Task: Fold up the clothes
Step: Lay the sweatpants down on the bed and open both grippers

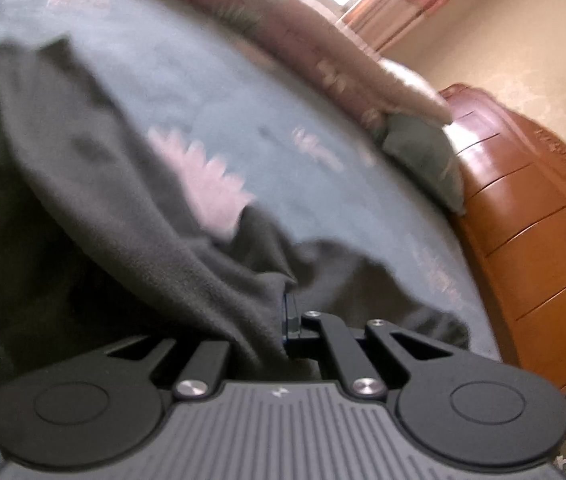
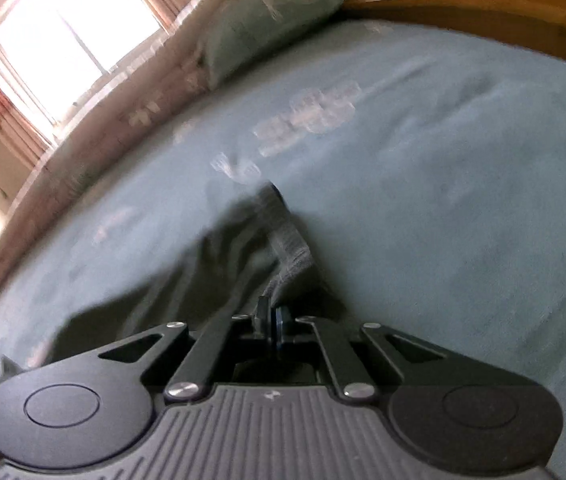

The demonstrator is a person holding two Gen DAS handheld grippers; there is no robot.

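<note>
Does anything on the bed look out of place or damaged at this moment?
Nothing stands out. The dark garment lies rumpled on the blue-green bedsheet, as expected mid-fold. The left gripper and the right gripper are each shut on its cloth. No damage shows.

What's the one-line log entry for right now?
left gripper: shut on dark garment | right gripper: shut on its ribbed edge | surface: teal bedspread

Both wrist views sit low, close over the bed [image 1: 323, 184], angled down along their fingers. Shared: dark garment [image 1: 123, 208], pillow [image 2: 267, 20], wooden headboard [image 1: 543, 240], window [image 2: 71, 32].
</note>
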